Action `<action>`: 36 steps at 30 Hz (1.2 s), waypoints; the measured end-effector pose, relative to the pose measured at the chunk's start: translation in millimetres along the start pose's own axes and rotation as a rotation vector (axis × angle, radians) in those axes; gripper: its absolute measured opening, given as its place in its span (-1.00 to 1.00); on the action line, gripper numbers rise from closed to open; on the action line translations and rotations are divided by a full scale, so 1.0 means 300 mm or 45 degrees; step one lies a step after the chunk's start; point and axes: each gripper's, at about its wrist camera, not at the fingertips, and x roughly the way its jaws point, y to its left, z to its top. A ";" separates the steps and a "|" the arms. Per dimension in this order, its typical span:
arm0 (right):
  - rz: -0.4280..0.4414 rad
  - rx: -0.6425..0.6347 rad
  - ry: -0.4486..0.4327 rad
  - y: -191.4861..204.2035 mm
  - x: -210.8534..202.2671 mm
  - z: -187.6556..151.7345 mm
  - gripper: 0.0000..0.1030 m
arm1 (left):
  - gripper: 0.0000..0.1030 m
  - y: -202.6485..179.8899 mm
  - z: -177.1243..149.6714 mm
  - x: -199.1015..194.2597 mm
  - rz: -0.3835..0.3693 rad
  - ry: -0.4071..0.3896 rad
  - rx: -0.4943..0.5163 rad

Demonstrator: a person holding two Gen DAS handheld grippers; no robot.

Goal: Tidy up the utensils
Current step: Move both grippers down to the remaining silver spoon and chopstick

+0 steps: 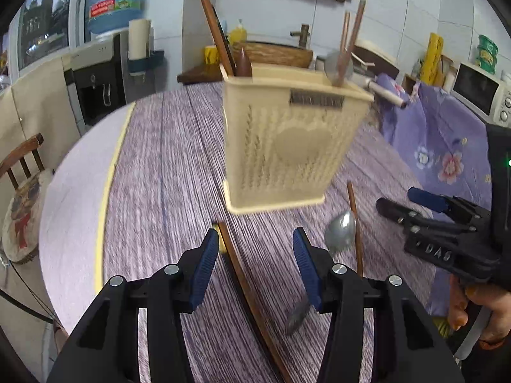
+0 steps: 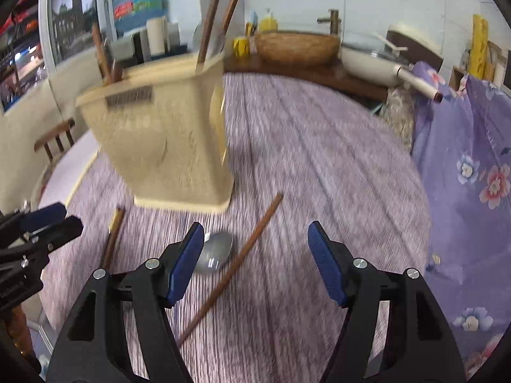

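Note:
A cream plastic utensil holder [image 1: 287, 146] stands on the purple striped table [image 1: 166, 172], with chopsticks and a spoon upright in it; it also shows in the right wrist view [image 2: 166, 140]. On the table lie a metal spoon [image 1: 338, 233], a brown chopstick [image 1: 356, 226] beside it, and a second chopstick [image 1: 246, 290] between my left fingers. My left gripper [image 1: 255, 242] is open above that chopstick. My right gripper [image 2: 255, 233] is open and empty over the other chopstick [image 2: 236, 261], with the spoon [image 2: 214, 252] at its left finger. It also shows in the left wrist view [image 1: 402, 204].
A purple floral cloth [image 2: 469, 166] covers something at the table's right. A wooden counter with a woven basket [image 2: 297, 46] and a white pan [image 2: 373, 60] lies beyond the table. A wooden chair [image 1: 22, 198] stands at the left.

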 end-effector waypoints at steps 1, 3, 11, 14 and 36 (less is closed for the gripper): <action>-0.004 -0.016 0.024 0.019 0.012 -0.025 0.31 | -0.06 0.003 -0.016 0.010 -0.006 0.019 -0.010; -0.010 -0.049 0.063 0.052 0.027 -0.068 0.31 | -0.06 0.011 -0.041 0.031 -0.010 0.058 -0.028; -0.008 -0.083 0.173 0.126 0.074 -0.184 0.31 | -0.07 0.037 -0.097 0.018 0.008 0.068 -0.071; -0.006 -0.094 0.172 0.124 0.065 -0.193 0.19 | -0.07 0.037 -0.105 0.019 0.004 0.076 -0.070; 0.069 0.145 0.176 -0.117 0.003 -0.215 0.10 | -0.37 -0.158 -0.138 0.145 -0.058 0.227 0.175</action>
